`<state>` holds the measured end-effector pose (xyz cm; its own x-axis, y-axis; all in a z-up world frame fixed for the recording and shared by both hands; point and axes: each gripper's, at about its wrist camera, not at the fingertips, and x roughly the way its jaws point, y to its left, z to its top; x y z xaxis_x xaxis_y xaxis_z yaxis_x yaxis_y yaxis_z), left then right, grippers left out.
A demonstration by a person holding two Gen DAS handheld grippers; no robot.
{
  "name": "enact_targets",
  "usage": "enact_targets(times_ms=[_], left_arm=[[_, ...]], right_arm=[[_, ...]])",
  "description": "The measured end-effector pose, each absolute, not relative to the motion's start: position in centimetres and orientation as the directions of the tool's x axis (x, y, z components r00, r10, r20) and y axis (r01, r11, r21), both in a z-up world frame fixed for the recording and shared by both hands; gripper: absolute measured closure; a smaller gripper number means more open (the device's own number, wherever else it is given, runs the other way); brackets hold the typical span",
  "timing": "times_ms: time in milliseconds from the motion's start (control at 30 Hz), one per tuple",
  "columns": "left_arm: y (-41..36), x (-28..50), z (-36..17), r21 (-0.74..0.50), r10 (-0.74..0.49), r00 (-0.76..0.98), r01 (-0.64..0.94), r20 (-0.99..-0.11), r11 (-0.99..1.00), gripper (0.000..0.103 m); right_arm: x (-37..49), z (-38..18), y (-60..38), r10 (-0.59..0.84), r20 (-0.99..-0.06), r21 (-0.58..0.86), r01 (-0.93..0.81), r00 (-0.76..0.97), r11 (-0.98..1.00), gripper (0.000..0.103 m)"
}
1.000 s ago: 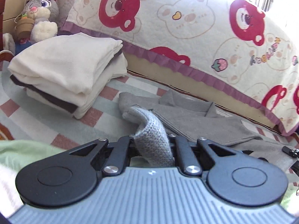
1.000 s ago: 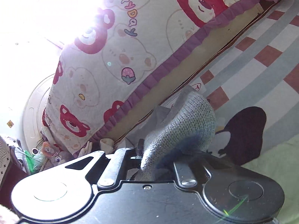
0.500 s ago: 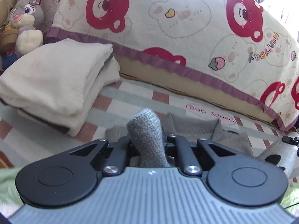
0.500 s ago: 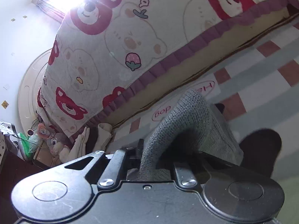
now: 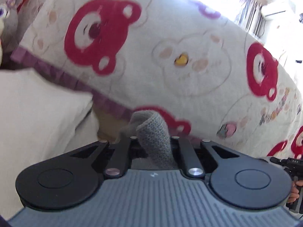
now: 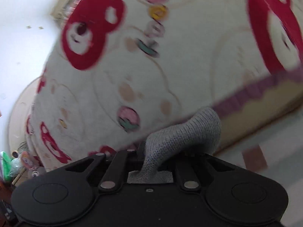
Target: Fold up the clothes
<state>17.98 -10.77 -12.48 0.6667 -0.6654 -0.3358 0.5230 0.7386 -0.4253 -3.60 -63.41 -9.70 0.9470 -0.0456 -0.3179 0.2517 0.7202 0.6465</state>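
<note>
Left wrist view: cream folded stack (image 5: 37, 113) lay at far left, my left gripper (image 5: 151, 141) nearly closed, pinching the grey knit garment (image 5: 153, 140) between its jaws. Bear-print cover (image 5: 170, 56) stood close ahead (frame blurred). Right wrist view: my right gripper (image 6: 151, 160) pinched the same knit (image 6: 185, 132). Risk: thin bite could slip; carried edge could snag the stack.

Lettering on the blanket (image 5: 170, 37) too blurred to read
</note>
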Motion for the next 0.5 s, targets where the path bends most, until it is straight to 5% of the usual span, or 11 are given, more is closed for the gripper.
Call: enact_targets(times_ms=[100,233,400,500], left_arm=[[-12.2,18.1,-18.0,-0.348,-0.626,0.597,0.523,-0.502,0.778,0.093],[-12.8,19.8,-18.5,-0.357,-0.623,0.598,0.513,-0.505,0.781,0.092],[-13.5,23.9,-14.8,-0.359,-0.652,0.607,0.545,-0.455,0.758,0.092],[-12.9,25.3,-11.2,-0.393,-0.675,0.676,0.558,-0.295,0.731,0.093]], right_arm=[[-3.1,-14.7,-62.4,-0.066,-0.471,0.594,0.371,0.880,0.714,0.092],[-1.5,-14.2,-62.5,-0.072,-0.522,0.578,0.414,0.850,0.703,0.091],[1.7,-9.3,-63.3,-0.076,-0.493,0.561,0.384,0.867,0.733,0.091],[3.1,-5.3,-63.5,-0.089,-0.387,0.565,0.312,0.918,0.764,0.091]])
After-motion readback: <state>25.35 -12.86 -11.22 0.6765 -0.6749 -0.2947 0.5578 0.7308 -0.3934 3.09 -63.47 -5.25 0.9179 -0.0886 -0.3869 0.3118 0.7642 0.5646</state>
